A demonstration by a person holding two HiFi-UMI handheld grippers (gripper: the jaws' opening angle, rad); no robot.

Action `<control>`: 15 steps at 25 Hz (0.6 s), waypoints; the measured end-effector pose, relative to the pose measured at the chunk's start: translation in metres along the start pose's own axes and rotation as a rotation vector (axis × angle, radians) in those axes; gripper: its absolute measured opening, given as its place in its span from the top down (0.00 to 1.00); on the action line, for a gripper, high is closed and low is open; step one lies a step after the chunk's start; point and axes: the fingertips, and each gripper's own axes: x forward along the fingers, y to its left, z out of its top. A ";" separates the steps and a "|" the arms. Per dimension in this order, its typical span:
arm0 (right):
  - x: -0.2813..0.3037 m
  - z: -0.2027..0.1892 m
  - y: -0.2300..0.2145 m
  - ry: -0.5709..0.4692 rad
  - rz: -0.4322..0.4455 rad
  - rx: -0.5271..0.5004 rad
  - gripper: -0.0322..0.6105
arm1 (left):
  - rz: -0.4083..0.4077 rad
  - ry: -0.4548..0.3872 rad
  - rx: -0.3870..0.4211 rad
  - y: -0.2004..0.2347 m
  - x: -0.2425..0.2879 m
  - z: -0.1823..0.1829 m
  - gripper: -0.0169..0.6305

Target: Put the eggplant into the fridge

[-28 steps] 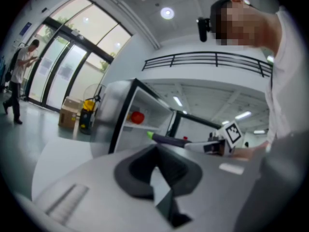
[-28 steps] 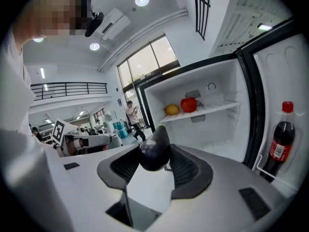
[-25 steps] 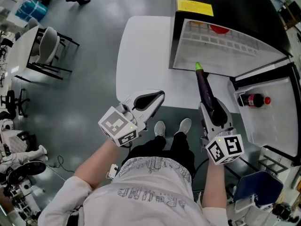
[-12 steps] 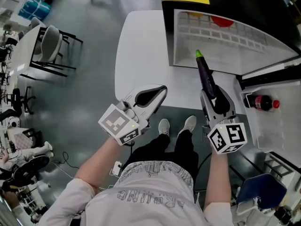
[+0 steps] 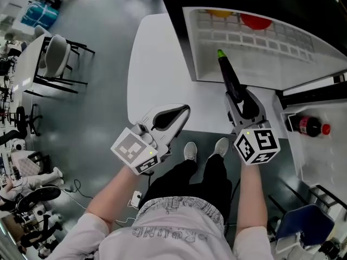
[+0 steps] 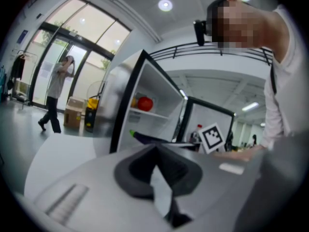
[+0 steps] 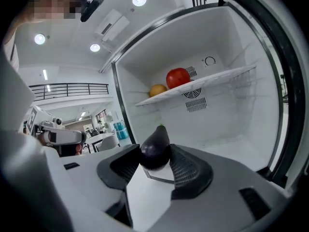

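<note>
The jaws of the right gripper (image 7: 153,168) clamp the fat end of the eggplant (image 7: 155,149), so its green tip leads toward the far, open fridge (image 7: 227,115) (likely to slide in lengthwise). The left gripper (image 6: 157,170), jaws together and empty, hangs at the near edge of the table (image 5: 157,53), out of the way.

Red fruit (image 7: 177,78), yellow fruit (image 7: 157,90) on fridge shelf (image 7: 222,77)

A white table (image 5: 154,64) fills the upper middle of the head view, with a chair (image 5: 57,50) at upper left and a red-capped bottle (image 5: 310,127) at the right edge. In the right gripper view's upper middle, a red fruit (image 7: 177,77) and a yellow fruit (image 7: 157,90) sit side by side.
</note>
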 end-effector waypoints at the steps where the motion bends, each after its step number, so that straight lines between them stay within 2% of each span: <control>1: 0.007 -0.002 -0.002 -0.002 -0.001 -0.001 0.66 | 0.001 -0.001 0.001 0.002 0.002 -0.002 0.96; 8: 0.042 -0.010 -0.014 -0.018 -0.002 0.002 0.66 | 0.013 0.007 -0.004 0.012 0.009 -0.020 0.96; 15: 0.075 -0.022 -0.025 -0.010 -0.017 -0.042 0.66 | 0.032 -0.005 -0.004 0.028 0.011 -0.031 0.96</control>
